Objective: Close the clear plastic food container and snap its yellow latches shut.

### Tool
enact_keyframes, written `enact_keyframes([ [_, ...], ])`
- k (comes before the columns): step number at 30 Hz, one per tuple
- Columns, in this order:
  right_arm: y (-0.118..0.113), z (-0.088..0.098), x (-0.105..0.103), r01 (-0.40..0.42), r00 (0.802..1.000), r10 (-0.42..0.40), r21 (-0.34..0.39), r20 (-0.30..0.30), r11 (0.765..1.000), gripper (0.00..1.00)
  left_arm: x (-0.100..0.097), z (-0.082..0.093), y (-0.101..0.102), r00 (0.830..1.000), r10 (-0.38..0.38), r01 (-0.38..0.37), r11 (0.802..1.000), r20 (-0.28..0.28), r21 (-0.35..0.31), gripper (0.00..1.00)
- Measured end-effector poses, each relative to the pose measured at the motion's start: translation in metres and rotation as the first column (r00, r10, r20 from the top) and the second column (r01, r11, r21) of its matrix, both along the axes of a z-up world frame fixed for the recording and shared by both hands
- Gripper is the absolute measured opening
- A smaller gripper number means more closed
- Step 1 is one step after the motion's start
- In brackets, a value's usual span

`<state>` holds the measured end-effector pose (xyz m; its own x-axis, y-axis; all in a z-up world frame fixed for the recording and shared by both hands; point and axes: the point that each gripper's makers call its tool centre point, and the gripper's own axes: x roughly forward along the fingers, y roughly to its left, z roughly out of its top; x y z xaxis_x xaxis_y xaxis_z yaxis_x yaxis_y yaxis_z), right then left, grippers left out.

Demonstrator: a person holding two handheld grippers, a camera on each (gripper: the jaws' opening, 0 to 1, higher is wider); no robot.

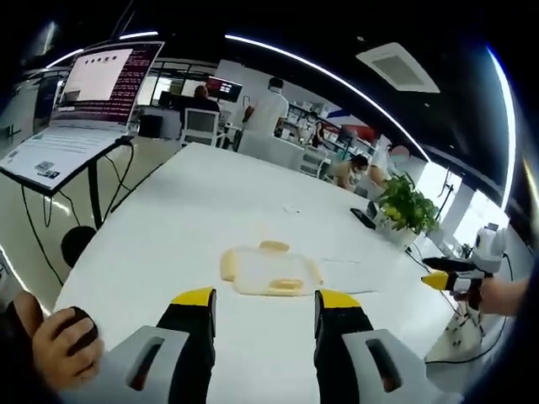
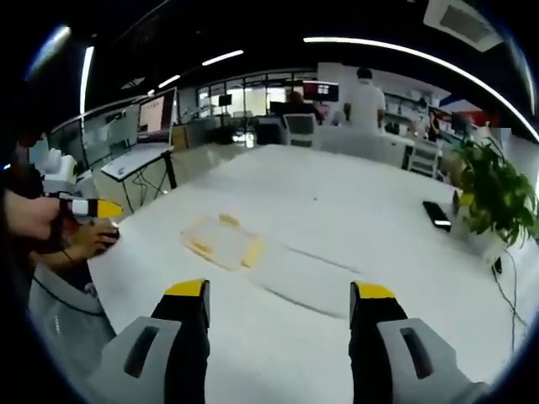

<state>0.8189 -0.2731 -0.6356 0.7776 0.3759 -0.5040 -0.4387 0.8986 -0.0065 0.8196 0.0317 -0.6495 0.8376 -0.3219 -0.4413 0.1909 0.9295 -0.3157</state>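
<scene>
Facing you mid-table, the clear plastic food container with yellow latches (image 1: 271, 271) (image 2: 224, 242) lies well ahead of both tongs, untouched. Your left gripper (image 1: 265, 305) and right gripper (image 2: 279, 292) stand apart, empty; the left looks nearer.

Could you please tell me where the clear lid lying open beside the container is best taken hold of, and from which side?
Probably the lid's free long edge, farthest from the container base. It lies flat on the white table, apparently joined along the base, so the right hand-held gripper, open and nearest, could come in low from that outer side and fold it over.
</scene>
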Motion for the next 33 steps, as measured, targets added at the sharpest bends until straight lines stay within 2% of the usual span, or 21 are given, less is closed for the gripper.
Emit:
enact_keyframes([
  [5, 0.011, 0.001, 0.010, -0.017, 1.000, 0.018, 0.044, -0.022, 0.999, 0.65, 0.011, 0.000, -0.005, 1.000, -0.016, 0.016, 1.000, 0.001, -0.006, 0.41],
  [12, 0.028, 0.002, 0.027, -0.073, 0.997, 0.074, 0.052, -0.024, 0.996, 0.65, 0.022, -0.008, -0.014, 0.998, -0.060, 0.060, 0.998, -0.005, 0.009, 0.41],
  [15, 0.039, 0.004, 0.036, -0.124, 0.992, 0.125, 0.046, -0.018, 0.991, 0.65, 0.025, -0.014, -0.016, 0.997, -0.076, 0.076, 0.997, -0.010, 0.014, 0.41],
  [18, 0.049, 0.002, 0.041, -0.176, 0.983, 0.179, 0.073, -0.041, 0.982, 0.66, 0.026, -0.019, -0.019, 0.995, -0.097, 0.097, 0.995, -0.022, 0.013, 0.41],
  [20, 0.051, 0.001, 0.044, -0.194, 0.980, 0.196, 0.063, -0.040, 0.979, 0.65, 0.028, -0.021, -0.024, 0.992, -0.122, 0.122, 0.992, -0.032, 0.003, 0.40],
  [33, 0.068, -0.012, 0.064, -0.315, 0.947, 0.315, 0.006, -0.060, 0.949, 0.64, 0.052, -0.022, -0.025, 0.980, -0.194, 0.196, 0.980, -0.042, 0.045, 0.41],
])
